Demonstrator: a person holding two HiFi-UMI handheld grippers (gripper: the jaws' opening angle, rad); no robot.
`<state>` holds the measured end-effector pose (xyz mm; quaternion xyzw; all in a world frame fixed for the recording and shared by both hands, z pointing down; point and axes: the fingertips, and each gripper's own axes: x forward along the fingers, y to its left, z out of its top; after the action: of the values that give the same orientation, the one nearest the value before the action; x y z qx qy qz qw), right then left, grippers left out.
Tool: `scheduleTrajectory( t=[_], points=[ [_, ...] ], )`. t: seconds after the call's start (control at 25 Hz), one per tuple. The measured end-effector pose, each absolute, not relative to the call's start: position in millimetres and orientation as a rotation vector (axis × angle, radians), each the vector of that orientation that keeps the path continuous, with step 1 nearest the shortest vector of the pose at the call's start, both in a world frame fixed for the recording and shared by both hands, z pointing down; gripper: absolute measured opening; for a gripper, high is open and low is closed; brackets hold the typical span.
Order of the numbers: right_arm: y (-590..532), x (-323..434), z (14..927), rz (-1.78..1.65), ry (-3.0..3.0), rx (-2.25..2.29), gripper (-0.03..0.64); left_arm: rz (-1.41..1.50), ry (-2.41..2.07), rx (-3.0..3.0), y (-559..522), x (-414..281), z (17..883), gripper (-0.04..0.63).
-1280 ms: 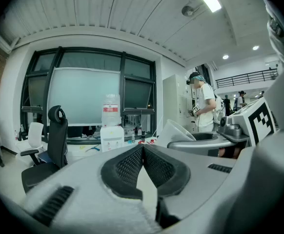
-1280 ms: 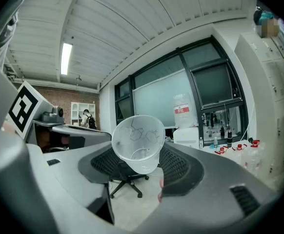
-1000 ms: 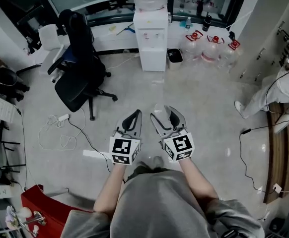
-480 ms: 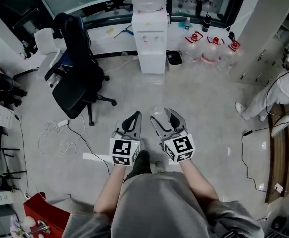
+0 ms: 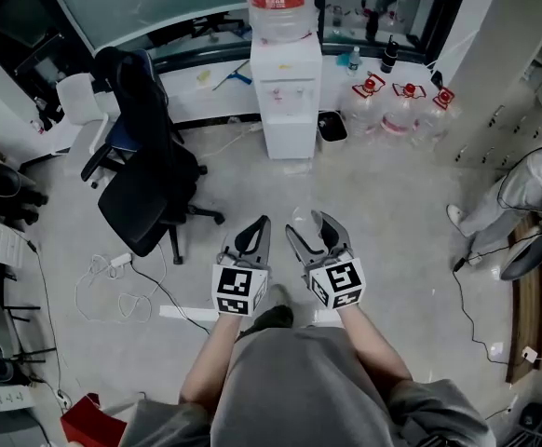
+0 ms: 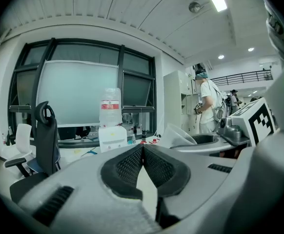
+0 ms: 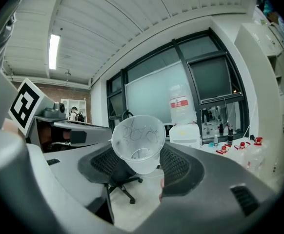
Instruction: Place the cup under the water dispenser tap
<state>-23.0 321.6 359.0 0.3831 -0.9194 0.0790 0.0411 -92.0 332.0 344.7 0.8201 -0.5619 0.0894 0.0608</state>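
Right tool (image 5: 315,227) is clamped on the clear cup (image 7: 138,143), whose mouth is tipped back toward the camera. Left tool (image 5: 255,234) is alongside, jaws together, nothing between them. The water dispenser (image 5: 286,91) stands well ahead across the floor (image 5: 383,203), with a black office chair (image 5: 150,180) on its left.

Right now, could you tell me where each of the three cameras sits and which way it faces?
Head view: on the person's head, looking steeply down and ahead towards the water dispenser; shows the torso, forearms, left gripper and right gripper.
Left gripper view: on the left gripper, looking along its shut jaws at the water dispenser and office chair.
Right gripper view: on the right gripper, looking along its jaws, which clamp the cup.
Shared: every view shows the water dispenser.
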Motion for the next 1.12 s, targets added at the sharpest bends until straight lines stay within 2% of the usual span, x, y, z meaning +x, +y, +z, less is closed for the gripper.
scheduleTrajectory(
  t=[0.6,1.12],
  points=[
    [244,-92,365,0.267,-2.712,1.278,0.258,0.244,-1.550,2.509,247,-166,353,0.011],
    [180,-109,383,0.297,-2.682,1.301,0.258,0.254,-1.514,2.483,185,-187,375,0.011]
  ],
)
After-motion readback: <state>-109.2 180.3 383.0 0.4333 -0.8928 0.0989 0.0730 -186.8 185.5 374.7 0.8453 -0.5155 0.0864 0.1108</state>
